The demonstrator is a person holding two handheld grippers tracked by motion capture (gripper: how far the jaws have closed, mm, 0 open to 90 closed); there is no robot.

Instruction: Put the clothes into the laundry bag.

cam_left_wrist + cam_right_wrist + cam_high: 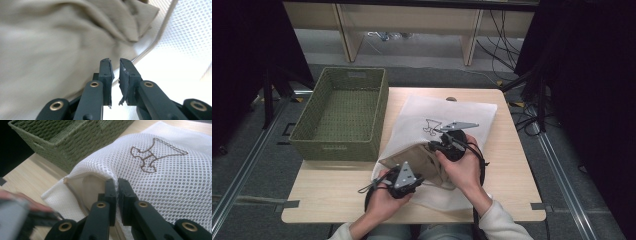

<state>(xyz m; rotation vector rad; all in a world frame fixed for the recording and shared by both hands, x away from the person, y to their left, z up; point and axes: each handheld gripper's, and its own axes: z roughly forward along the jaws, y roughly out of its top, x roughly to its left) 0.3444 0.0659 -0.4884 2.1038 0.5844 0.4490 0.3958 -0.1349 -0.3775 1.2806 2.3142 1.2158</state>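
Your left gripper point(421, 179), low centre, stands slightly parted and empty at the beige cloth point(62, 42) inside the mesh laundry bag point(452, 112); your right gripper point(117, 185) pinches the bag's upper edge mid-frame.

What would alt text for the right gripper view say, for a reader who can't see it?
A black two-jaw claw pinches the upper edge of a white mesh laundry bag's opening, holding it up off a wooden table. The bag bears a brown stitched clothing emblem, and beige cloth shows inside the mouth. A green woven basket stands behind.
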